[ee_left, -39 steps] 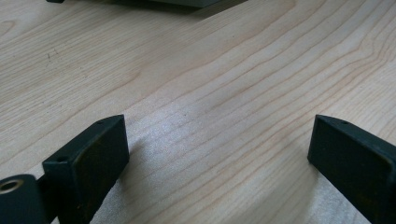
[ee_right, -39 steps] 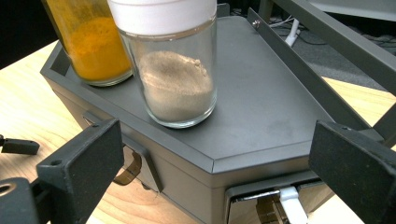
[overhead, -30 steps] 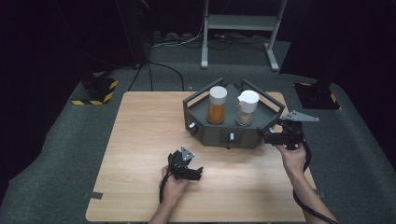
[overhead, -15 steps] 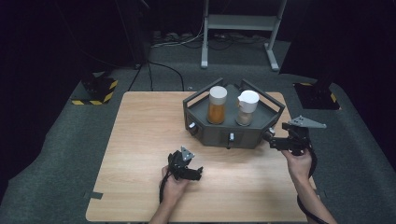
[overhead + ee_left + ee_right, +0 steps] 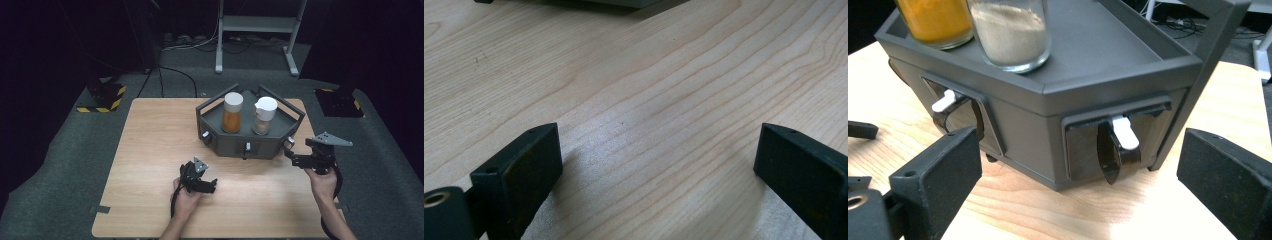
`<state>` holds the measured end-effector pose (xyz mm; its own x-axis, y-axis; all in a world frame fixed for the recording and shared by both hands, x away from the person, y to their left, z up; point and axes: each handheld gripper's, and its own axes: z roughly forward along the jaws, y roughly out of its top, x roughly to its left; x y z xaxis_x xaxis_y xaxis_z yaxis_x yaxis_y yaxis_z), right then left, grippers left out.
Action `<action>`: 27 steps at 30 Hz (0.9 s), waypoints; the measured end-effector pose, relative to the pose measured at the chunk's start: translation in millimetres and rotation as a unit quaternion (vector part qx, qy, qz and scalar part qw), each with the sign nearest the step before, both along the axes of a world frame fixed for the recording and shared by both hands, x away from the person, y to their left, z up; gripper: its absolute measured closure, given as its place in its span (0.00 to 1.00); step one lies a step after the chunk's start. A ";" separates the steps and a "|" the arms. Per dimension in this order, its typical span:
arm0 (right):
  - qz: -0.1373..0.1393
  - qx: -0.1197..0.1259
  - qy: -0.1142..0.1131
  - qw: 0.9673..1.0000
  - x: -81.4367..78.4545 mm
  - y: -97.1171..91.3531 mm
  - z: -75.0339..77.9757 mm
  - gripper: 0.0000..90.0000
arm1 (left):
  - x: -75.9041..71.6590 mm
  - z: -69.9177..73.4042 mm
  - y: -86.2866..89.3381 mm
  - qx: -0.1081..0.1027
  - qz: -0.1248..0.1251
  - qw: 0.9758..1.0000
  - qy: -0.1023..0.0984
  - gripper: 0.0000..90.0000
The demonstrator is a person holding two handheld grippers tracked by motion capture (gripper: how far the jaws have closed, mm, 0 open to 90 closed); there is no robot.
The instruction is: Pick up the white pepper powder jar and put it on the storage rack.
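Note:
A dark grey six-sided rack (image 5: 220,142) stands at the back right of the wooden table (image 5: 150,150). On top of it are a jar of orange powder (image 5: 232,114) and a jar of beige powder (image 5: 263,116), both with white lids. My right gripper (image 5: 291,153) is open just off the rack's right front corner. In the right gripper view its jaws (image 5: 1080,170) frame a small drawer with a white-tipped handle (image 5: 1124,132), with nothing between them. My left gripper (image 5: 211,186) rests low at the table's front centre, open over bare wood (image 5: 659,160).
A second drawer handle (image 5: 945,100) shows on the rack's neighbouring face. Both jars (image 5: 1010,30) stand near that edge of the rack top. Beyond the table lie a yellow-and-black striped floor block (image 5: 105,95), cables and a metal stand (image 5: 257,30).
My right gripper has drifted a little to the right and toward the near edge, away from the rack. The left gripper and both jars have stayed put.

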<state>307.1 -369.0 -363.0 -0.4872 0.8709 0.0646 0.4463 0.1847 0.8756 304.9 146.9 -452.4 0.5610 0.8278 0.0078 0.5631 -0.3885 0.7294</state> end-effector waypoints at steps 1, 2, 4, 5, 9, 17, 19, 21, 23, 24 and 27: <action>-0.001 0.000 0.000 1.000 -0.7 -0.4 -1.8 0.04 | 0.0 0.0 0.0 0.000 0.000 1.000 0.000 0.06; -0.002 0.000 0.002 1.000 -1.4 -0.5 -3.2 0.04 | 0.0 0.0 0.0 0.000 0.000 1.000 0.000 0.06; -0.003 0.001 0.004 1.000 -2.5 -1.4 -6.9 0.04 | 0.0 0.0 0.0 0.000 0.000 1.000 0.000 0.06; -0.004 0.001 0.004 1.000 -2.8 -1.7 -8.1 0.04 | 0.0 0.0 0.0 0.000 0.000 1.000 0.000 0.06; -0.007 0.000 0.008 1.000 -5.3 -2.3 -14.1 0.04 | 0.0 0.0 0.1 0.000 0.000 1.000 0.000 0.06; -0.011 -0.013 0.020 1.000 -11.4 1.6 -25.4 0.04 | 0.1 0.0 0.1 0.000 0.000 1.000 0.000 0.06; -0.011 -0.015 0.025 1.000 -12.9 3.0 -30.1 0.04 | 0.1 0.0 0.0 0.000 0.000 1.000 0.000 0.06; -0.011 -0.015 0.029 0.999 -13.9 4.6 -33.6 0.04 | 0.1 0.1 0.1 0.000 0.000 1.000 0.000 0.06; -0.011 -0.017 0.032 0.999 -14.6 6.5 -37.2 0.04 | 0.1 0.0 0.1 0.000 0.000 1.000 0.000 0.06; -0.012 -0.018 0.033 0.999 -14.9 7.5 -39.1 0.04 | 0.0 0.0 0.1 0.000 0.000 1.000 0.000 0.06; -0.012 -0.018 0.039 0.999 -15.1 10.4 -43.5 0.04 | 0.1 0.0 0.1 0.000 0.000 1.000 0.000 0.06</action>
<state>292.0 -358.7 -406.5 -0.4612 0.8846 0.0697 0.5169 0.2040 0.8314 305.0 147.0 -452.3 0.5611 0.8277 0.0071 0.5634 -0.3883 0.7292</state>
